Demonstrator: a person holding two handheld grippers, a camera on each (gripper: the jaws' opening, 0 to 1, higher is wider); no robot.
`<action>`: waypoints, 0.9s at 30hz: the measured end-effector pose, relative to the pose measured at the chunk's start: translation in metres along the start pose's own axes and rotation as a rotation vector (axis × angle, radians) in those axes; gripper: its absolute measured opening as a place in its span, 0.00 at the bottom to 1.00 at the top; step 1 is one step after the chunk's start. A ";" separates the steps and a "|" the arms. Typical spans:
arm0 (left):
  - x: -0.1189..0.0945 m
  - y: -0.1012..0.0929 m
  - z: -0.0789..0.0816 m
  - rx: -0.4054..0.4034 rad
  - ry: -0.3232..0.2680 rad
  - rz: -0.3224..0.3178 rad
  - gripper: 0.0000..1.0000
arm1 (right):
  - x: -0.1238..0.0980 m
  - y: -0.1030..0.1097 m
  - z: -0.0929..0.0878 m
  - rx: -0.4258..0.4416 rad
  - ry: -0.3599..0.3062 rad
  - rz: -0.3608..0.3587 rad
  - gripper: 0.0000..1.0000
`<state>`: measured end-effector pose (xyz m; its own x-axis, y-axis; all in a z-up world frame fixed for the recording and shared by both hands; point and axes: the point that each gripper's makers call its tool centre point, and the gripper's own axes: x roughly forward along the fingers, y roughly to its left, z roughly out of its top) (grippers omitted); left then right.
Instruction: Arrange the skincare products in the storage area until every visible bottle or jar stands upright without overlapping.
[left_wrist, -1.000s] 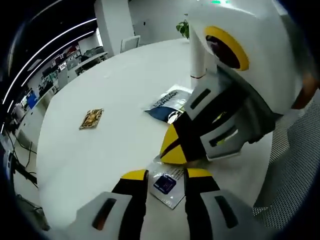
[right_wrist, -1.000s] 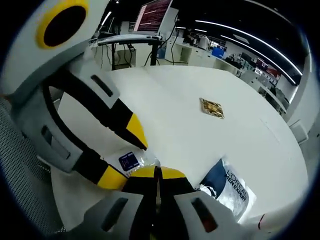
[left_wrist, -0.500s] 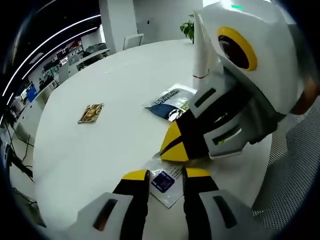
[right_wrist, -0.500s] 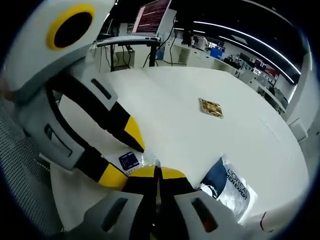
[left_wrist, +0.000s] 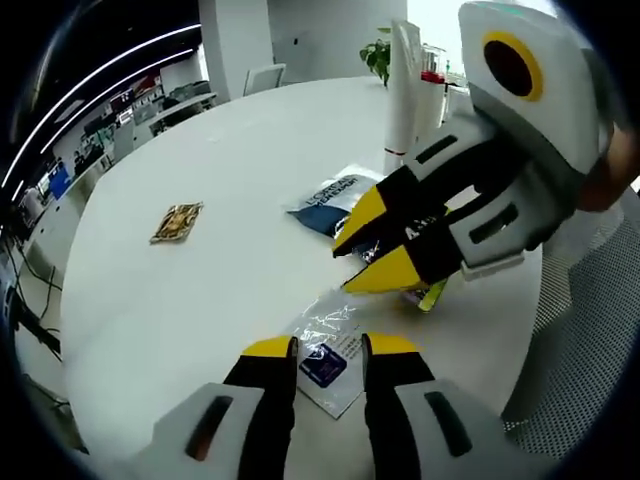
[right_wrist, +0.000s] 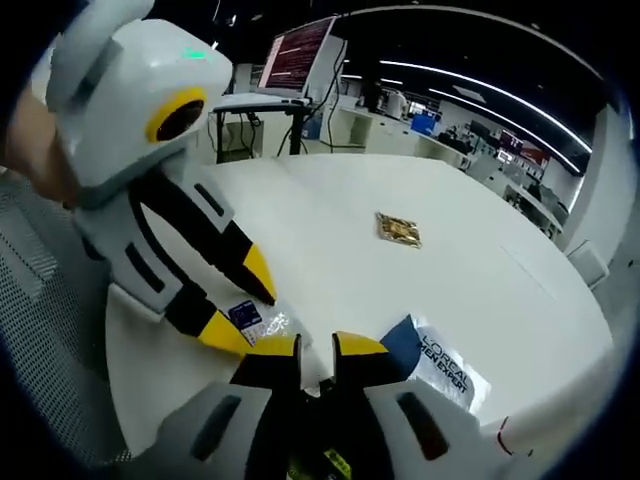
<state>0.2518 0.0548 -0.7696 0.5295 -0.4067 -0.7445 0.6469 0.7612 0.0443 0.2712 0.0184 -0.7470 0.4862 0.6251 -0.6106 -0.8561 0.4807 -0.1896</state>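
We see our left gripper (left_wrist: 318, 345) at the bottom centre of the left gripper view, its jaws a little apart and astride a clear sachet (left_wrist: 322, 352) with a blue label that lies flat on the white round table (left_wrist: 200, 300). Whether the jaws touch it we cannot tell. To the right of centre the right gripper (left_wrist: 372, 250) comes in, jaws narrowly parted, with something yellow-green just under its lower jaw; we cannot tell whether it holds anything.

In the right gripper view, the right gripper (right_wrist: 316, 348) sits at bottom centre with a narrow gap, nothing clearly between the jaws. The dark blue L'Oreal sachet (right_wrist: 430, 360) lies flat just right of it, and a small gold packet (right_wrist: 398, 229) lies well apart, above centre. A white tube (left_wrist: 403, 95) stands upright at the top of the left gripper view.

We judge the step to be sorting the flat sachets near the table edge. The next move likely calls for pinching the clear sachet by its edge without sliding it under the neighbouring one.
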 end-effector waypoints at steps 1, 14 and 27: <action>0.000 0.000 0.000 0.003 -0.002 0.002 0.24 | -0.003 0.000 0.000 0.001 -0.003 -0.003 0.15; -0.018 0.001 0.014 -0.075 -0.070 -0.010 0.34 | -0.027 0.012 0.007 0.037 -0.065 0.027 0.30; -0.056 0.000 0.025 -0.211 -0.160 0.010 0.56 | -0.081 0.015 0.031 0.100 -0.186 -0.011 0.48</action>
<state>0.2359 0.0651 -0.7111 0.6261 -0.4601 -0.6295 0.5209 0.8476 -0.1014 0.2243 -0.0062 -0.6764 0.5270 0.7178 -0.4550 -0.8337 0.5407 -0.1126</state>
